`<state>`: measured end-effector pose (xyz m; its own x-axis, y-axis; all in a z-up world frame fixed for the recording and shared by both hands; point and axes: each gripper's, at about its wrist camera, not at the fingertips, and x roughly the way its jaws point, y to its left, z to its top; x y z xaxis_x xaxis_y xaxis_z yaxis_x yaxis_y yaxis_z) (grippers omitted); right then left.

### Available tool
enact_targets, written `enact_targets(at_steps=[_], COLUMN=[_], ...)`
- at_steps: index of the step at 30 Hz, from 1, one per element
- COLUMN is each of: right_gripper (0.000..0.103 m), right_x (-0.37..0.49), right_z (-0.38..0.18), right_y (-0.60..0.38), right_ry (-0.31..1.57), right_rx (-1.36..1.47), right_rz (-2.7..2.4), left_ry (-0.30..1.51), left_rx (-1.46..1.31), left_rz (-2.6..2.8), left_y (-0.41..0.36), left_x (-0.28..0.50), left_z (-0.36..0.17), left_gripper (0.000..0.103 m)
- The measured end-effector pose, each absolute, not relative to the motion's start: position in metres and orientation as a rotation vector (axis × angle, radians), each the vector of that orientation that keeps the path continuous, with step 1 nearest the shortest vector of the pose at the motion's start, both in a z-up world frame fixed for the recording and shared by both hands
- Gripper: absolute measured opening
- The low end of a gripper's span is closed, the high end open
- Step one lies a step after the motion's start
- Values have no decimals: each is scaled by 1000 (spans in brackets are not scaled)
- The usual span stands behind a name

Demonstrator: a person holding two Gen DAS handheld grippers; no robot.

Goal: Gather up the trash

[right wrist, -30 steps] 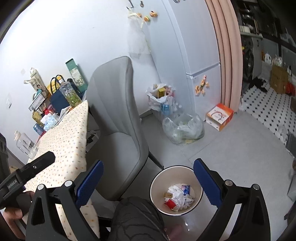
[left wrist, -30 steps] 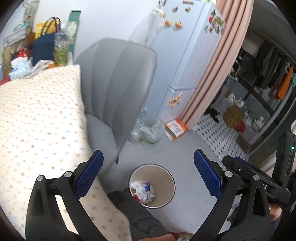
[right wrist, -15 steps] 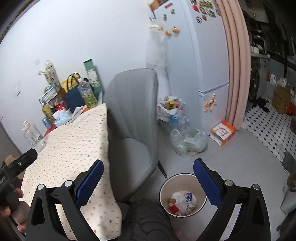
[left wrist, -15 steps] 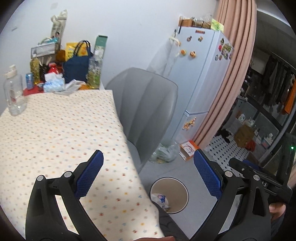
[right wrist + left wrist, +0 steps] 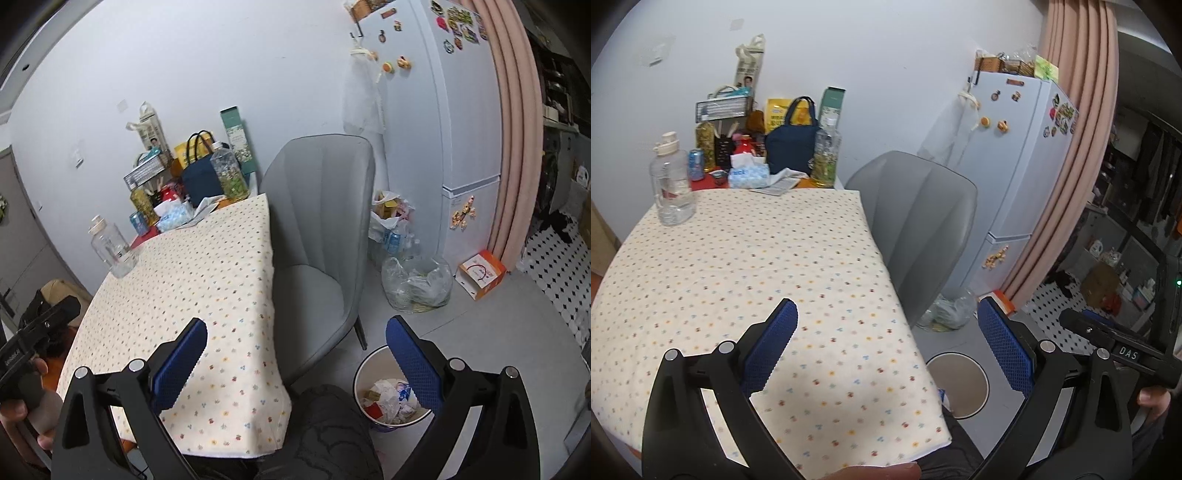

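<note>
A round cream trash bin [image 5: 360, 373] stands on the floor right of the table, with crumpled paper and wrappers [image 5: 388, 400] inside. In the left wrist view the bin [image 5: 964, 384] shows below the table's corner, its contents mostly hidden. My left gripper [image 5: 886, 347] hangs open over the near right part of the dotted tablecloth [image 5: 738, 266], empty. My right gripper [image 5: 293, 363] is open too, above the table's near corner and the bin, holding nothing. No loose trash shows on the cloth near the grippers.
A grey chair [image 5: 317, 229] stands against the table's right side. Bottles, a can, tissues and a navy bag [image 5: 790, 147] crowd the far end. A clear water bottle [image 5: 670, 184] stands far left. Plastic bags [image 5: 417, 284] and an orange box [image 5: 480, 273] lie by the fridge [image 5: 1015, 177].
Both grippers have lifted and swung left, from over the bin and floor to over the tablecloth. Both stay open and empty.
</note>
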<state>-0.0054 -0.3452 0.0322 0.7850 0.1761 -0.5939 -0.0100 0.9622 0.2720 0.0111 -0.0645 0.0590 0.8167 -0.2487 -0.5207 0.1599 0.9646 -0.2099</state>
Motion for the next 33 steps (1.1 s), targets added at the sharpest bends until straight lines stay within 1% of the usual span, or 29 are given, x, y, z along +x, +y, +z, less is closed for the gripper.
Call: enact_targets(at_steps=[13,33], right_gripper=[95,95], right_x=[-35,-44], right_z=[65,74], right_y=[-321,-311], right_ry=[592,572], right_rx=[167,136], right_rz=[161,175], left_ry=[510,491], left_rx=[-157,-172], left_rz=[-181,-186], left_y=[-42,-37], left_x=[-23,-37], left_z=[84,89], left_gripper=[97,97])
